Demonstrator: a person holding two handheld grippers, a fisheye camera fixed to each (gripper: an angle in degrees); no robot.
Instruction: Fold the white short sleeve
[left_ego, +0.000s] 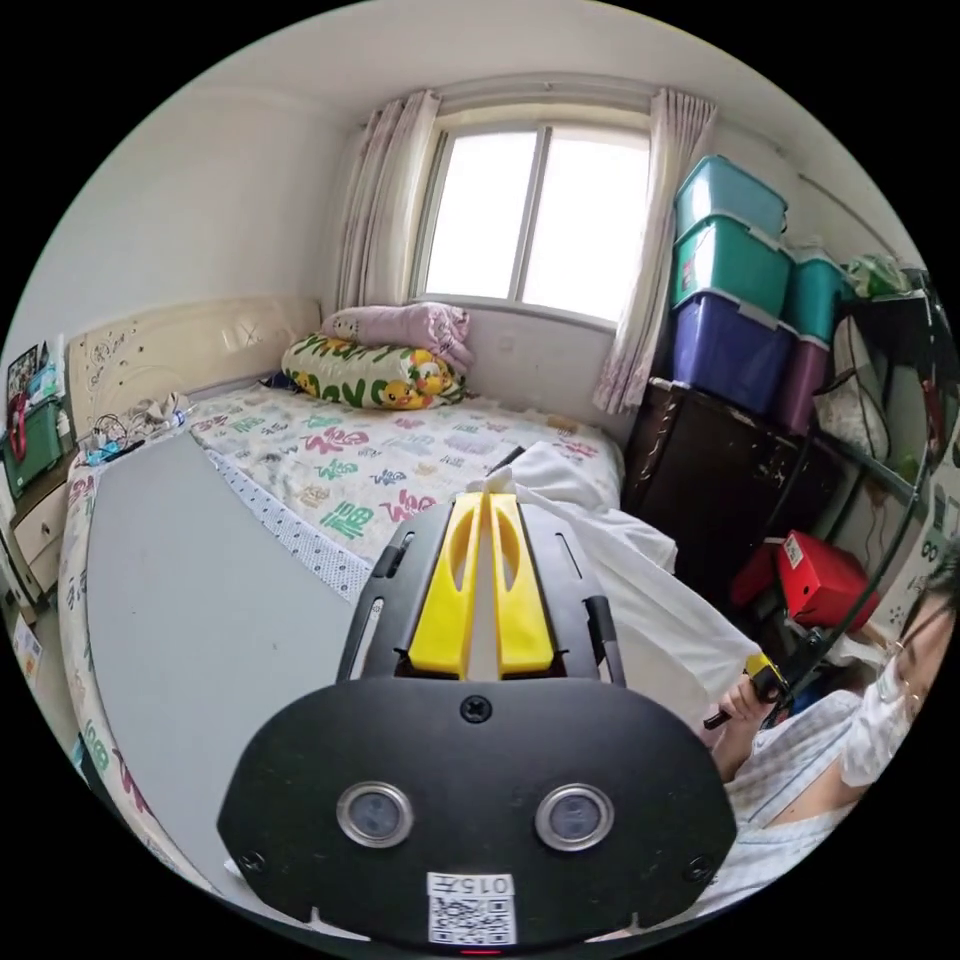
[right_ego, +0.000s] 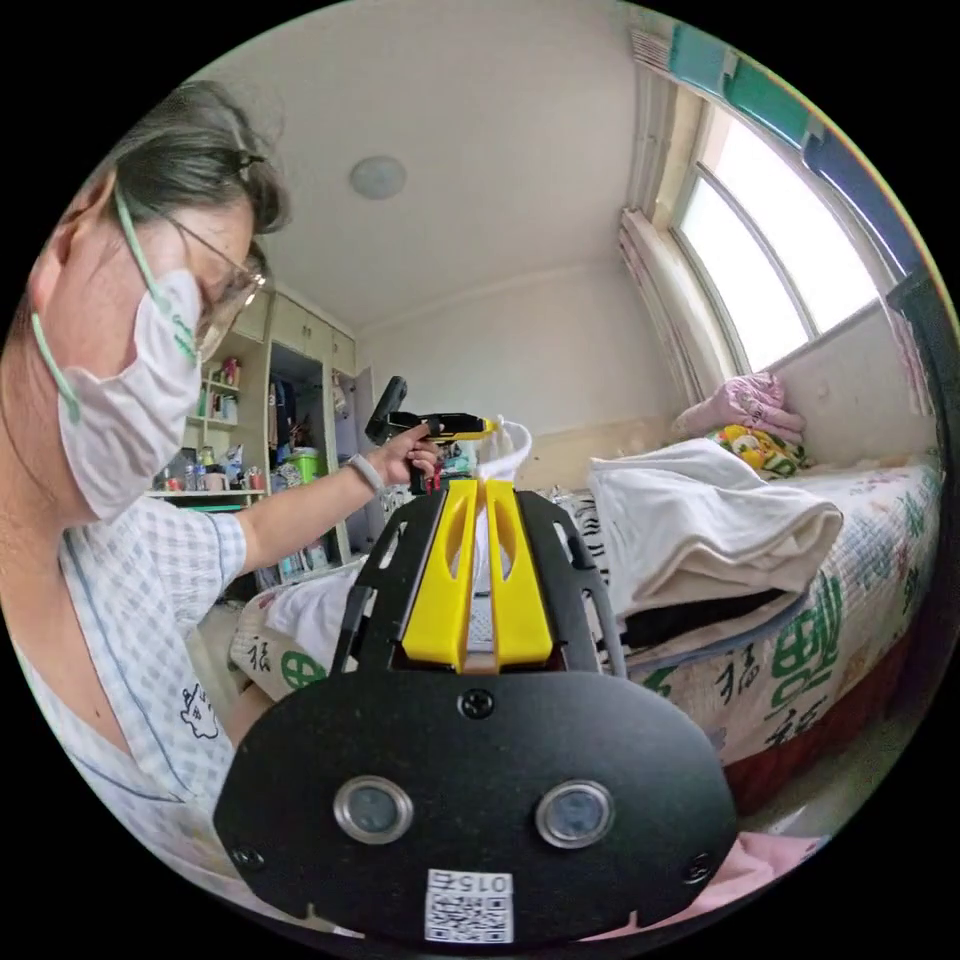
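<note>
Above the bed (left_ego: 380, 470), both grippers pinch the white shirt (left_ego: 620, 560).
Left gripper (left_ego: 487, 497) and right gripper (right_ego: 483, 487) each clamp cloth; stacked bins (left_ego: 735, 290) fill the left gripper view's upper right, beside the window (left_ego: 535, 215).

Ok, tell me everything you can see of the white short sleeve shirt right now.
The white short sleeve shirt looks like soft, thin cotton, plain and unprinted. It is lifted off the patterned bed sheet, hanging stretched and creased between both tools. The left hand-held gripper pinches a bunched edge in its closed yellow jaws; the right hand-held gripper clamps another edge. How far folding has gone cannot be told.
</note>
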